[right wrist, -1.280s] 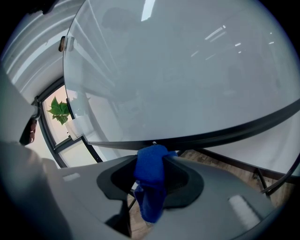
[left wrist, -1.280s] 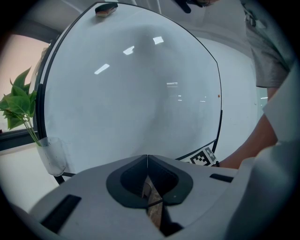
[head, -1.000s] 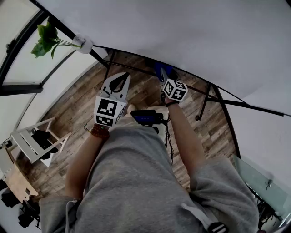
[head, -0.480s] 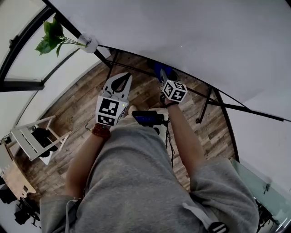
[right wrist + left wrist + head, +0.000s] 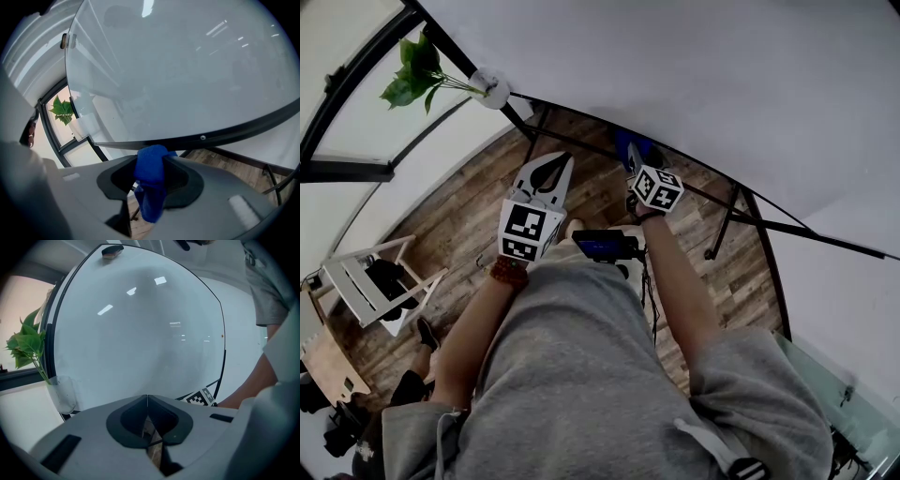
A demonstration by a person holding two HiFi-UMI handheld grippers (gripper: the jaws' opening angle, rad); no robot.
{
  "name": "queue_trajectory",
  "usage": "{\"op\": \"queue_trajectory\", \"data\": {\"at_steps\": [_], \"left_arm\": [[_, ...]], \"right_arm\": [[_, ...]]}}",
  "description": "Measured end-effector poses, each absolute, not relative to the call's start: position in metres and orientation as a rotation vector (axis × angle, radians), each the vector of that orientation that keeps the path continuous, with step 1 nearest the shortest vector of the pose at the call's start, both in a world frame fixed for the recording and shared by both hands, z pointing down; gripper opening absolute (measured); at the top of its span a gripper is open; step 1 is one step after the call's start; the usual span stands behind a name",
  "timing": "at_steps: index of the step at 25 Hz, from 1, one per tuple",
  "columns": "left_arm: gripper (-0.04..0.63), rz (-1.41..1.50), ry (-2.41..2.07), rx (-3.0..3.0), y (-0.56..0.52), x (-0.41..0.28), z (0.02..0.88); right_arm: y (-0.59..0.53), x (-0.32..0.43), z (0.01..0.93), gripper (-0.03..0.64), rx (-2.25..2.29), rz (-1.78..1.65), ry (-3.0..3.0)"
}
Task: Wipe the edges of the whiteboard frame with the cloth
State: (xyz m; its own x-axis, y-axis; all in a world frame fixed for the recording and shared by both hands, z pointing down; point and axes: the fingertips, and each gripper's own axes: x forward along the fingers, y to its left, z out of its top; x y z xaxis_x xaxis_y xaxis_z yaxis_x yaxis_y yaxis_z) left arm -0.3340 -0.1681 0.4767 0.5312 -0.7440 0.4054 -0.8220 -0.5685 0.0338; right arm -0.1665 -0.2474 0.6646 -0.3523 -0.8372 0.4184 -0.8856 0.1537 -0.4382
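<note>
Wood-plank floor [image 5: 459,216] and a pale wall sit behind the whiteboard [image 5: 675,84]. The blue cloth [image 5: 151,180] is clenched in the right gripper [image 5: 152,161], its wad just under the black frame [image 5: 243,125] along the board's bottom edge; I cannot tell whether it touches. The left gripper [image 5: 147,399] is clenched on nothing, beside the right one. The risk, as I judge it, is that only a small wad sticks out, so bare jaw could scrape the frame or the cloth could drag loose. Only the right gripper view shows the cloth's hanging tail and a frame screw [image 5: 202,137]. Only the left gripper view shows an eraser [image 5: 112,251] on the top edge.
</note>
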Motion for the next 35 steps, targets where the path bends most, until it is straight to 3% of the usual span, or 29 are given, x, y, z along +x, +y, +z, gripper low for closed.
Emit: {"op": "queue_trajectory", "data": {"at_steps": [35], "left_arm": [[0.011,0.509,-1.499,2.428,-0.150,-0.387,0.479]], "right_arm": [[-0.266,-0.228,0.663,0.157,1.648,1.042,-2.407]]}}
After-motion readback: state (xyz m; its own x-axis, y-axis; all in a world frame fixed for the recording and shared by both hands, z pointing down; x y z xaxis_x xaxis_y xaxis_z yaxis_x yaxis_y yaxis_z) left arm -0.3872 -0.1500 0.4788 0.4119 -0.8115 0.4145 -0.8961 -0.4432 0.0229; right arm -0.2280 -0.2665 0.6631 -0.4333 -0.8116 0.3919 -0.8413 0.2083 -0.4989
